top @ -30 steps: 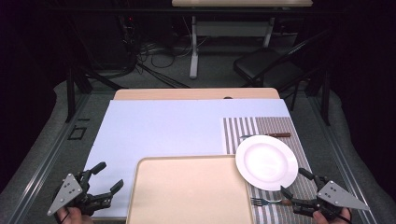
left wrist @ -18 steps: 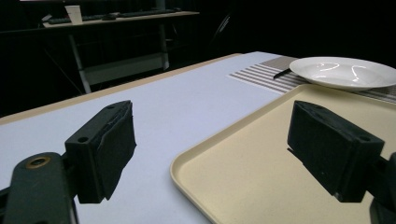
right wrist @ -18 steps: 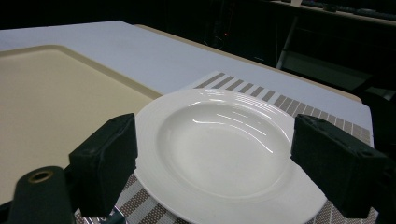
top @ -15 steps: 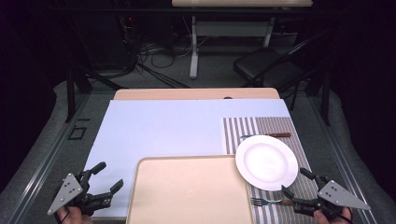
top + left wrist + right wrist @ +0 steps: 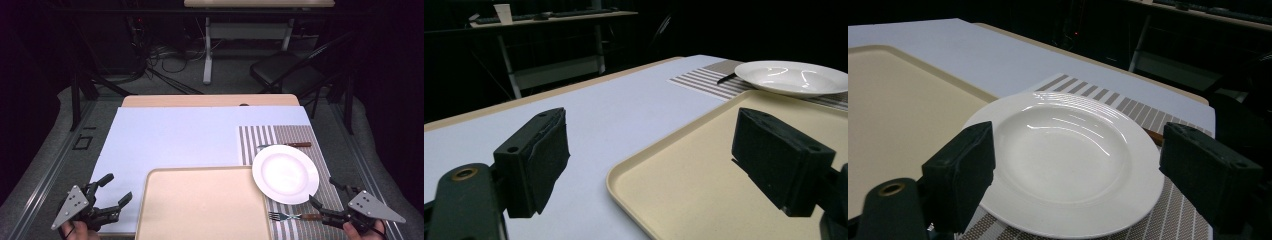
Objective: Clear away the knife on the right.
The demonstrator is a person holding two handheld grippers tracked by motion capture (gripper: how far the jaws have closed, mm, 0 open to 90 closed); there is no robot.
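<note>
L gripper (image 5: 116,192) is seen at bench (image 5: 210,101) near-left corner, jaws spread wide, nothing pinched. It's held over the pale blue sheet (image 5: 175,140), just beside the left edge of the beige tray (image 5: 200,210); in the left gripper view the tray's (image 5: 704,165) rim corner is framed between the jaws, not touched.

R gripper (image 5: 327,192) is seen at near-right corner, jaws spread too, nothing pinched. In the right gripper view the white plate (image 5: 1063,155) is framed between the jaws, pads apart from its rim.

Plate (image 5: 285,173) is set upright on the striped placemat (image 5: 290,135), right half of bench, its left rim overlapping the tray's far-right corner. Plate is empty.

Fork (image 5: 290,216) is laid flat on the placemat, near side of the plate, tines pointed left twd tray, dark handle end close to R gripper. Contact w/ gripper can't be told from the high view.

Knife (image 5: 285,145) w/ brown handle is laid on the mat at the plate's far side, partly tucked under the rim; blade tip is also caught in the left gripper view (image 5: 727,78).

Tray is empty. Chair (image 5: 285,75) and a table leg (image 5: 207,55) are seen beyond the bench, bkgd dark.
</note>
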